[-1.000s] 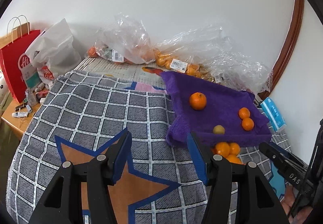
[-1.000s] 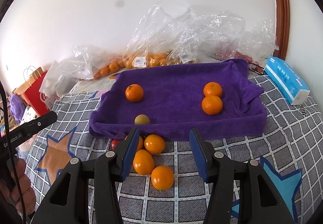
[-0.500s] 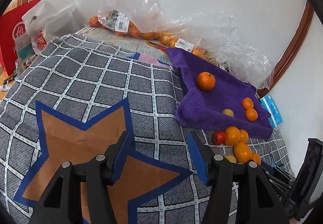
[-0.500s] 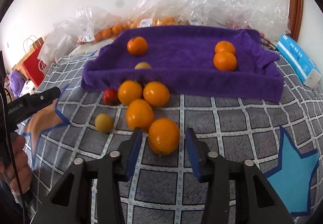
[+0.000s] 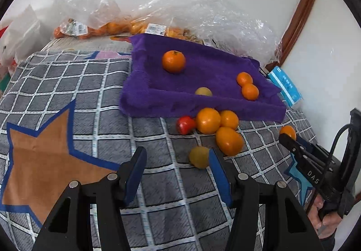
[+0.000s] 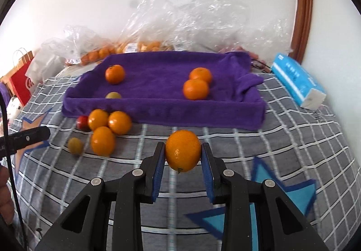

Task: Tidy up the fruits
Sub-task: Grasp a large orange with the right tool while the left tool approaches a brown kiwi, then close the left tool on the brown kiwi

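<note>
My right gripper point(image 6: 183, 156) is shut on an orange point(image 6: 183, 153) and holds it above the checked cloth, in front of the purple towel-lined tray point(image 6: 162, 108). The tray holds three oranges and a small yellow-green fruit point(image 6: 113, 95). Loose fruit lies before the tray's left front: three oranges point(image 6: 102, 140), a red fruit point(image 6: 82, 122) and a yellow-green fruit point(image 6: 75, 146). My left gripper point(image 5: 177, 164) is open and empty, low over the cloth, with the yellow-green fruit point(image 5: 199, 157) just ahead by its right finger. The held orange point(image 5: 287, 132) shows at the right.
Clear plastic bags of oranges point(image 6: 144, 45) lie behind the tray against the wall. A blue tissue pack point(image 6: 297, 83) lies right of the tray. A red paper bag point(image 6: 21, 80) stands at the far left. The checked cloth point(image 5: 67, 97) has open room to the left.
My right gripper closed on the nearest loose orange and lifted it to the right, away from the pile. My left gripper moved closer to the loose fruit.
</note>
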